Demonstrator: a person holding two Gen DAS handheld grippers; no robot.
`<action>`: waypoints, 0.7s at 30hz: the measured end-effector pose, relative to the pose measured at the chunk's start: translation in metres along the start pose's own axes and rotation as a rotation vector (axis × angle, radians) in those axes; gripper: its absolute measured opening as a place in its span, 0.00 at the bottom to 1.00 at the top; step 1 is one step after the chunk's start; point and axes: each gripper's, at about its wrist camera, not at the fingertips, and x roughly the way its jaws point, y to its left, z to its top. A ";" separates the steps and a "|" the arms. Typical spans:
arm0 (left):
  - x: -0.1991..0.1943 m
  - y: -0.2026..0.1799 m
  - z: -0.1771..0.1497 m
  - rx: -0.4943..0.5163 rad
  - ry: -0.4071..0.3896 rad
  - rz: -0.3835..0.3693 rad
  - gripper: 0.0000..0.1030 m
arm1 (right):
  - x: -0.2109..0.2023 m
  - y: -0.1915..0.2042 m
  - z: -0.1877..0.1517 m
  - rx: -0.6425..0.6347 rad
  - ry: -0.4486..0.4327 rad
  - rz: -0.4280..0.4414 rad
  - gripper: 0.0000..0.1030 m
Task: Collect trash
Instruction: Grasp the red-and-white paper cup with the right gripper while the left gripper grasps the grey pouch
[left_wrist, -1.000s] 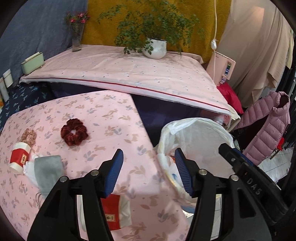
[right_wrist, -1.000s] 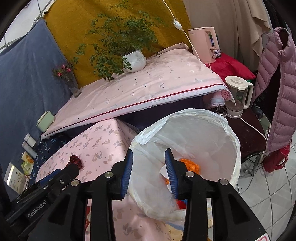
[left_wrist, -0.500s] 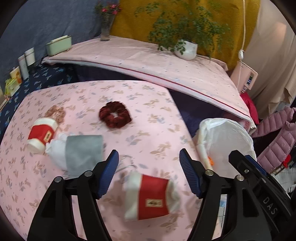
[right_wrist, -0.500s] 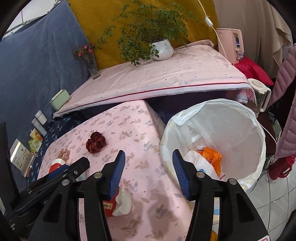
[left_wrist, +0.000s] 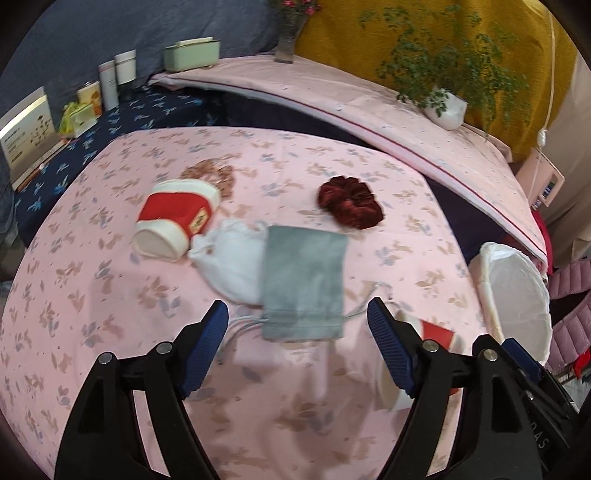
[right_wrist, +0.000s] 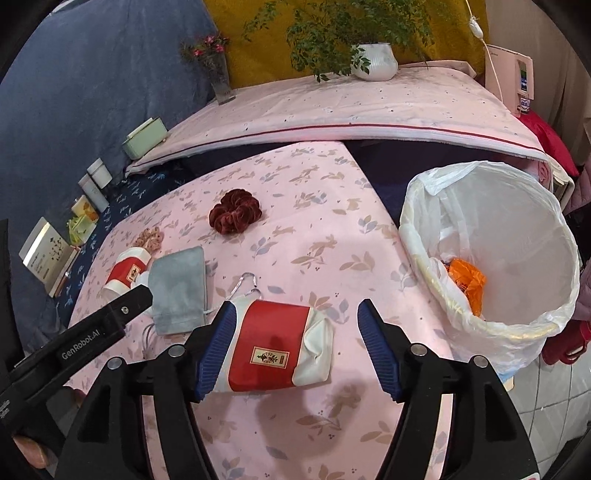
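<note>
A crushed red-and-white paper cup (right_wrist: 275, 349) lies on the pink tablecloth (right_wrist: 317, 240), between the open fingers of my right gripper (right_wrist: 295, 347), which hovers over it. A second crushed red-and-white cup (left_wrist: 175, 218) lies at the far left, next to a white crumpled mask (left_wrist: 231, 258) and a grey pouch (left_wrist: 303, 280). My left gripper (left_wrist: 297, 347) is open and empty, above the near end of the grey pouch. The bin with a white bag (right_wrist: 495, 254) stands at the table's right edge and holds orange trash (right_wrist: 467, 282).
A dark red scrunchie (left_wrist: 349, 203) and a pale patterned scrunchie (left_wrist: 210, 173) lie further back. Behind is a raised pink-covered surface with a potted plant (right_wrist: 373, 61), a vase (right_wrist: 219, 79) and a green box (right_wrist: 146, 136). Boxes and tins (left_wrist: 92, 92) stand at left.
Both grippers have swung left from the bin to over the table. The right gripper opened wider and now straddles the near cup. The left gripper now faces the pouch and mask.
</note>
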 end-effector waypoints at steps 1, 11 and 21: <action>0.001 0.005 -0.001 -0.009 0.004 0.006 0.72 | 0.003 0.001 -0.002 -0.001 0.008 -0.006 0.64; 0.018 0.040 -0.006 -0.084 0.045 0.020 0.72 | 0.029 -0.001 -0.012 0.000 0.070 -0.039 0.45; 0.046 0.034 0.004 -0.113 0.087 -0.044 0.71 | 0.037 -0.003 -0.011 -0.004 0.083 -0.035 0.13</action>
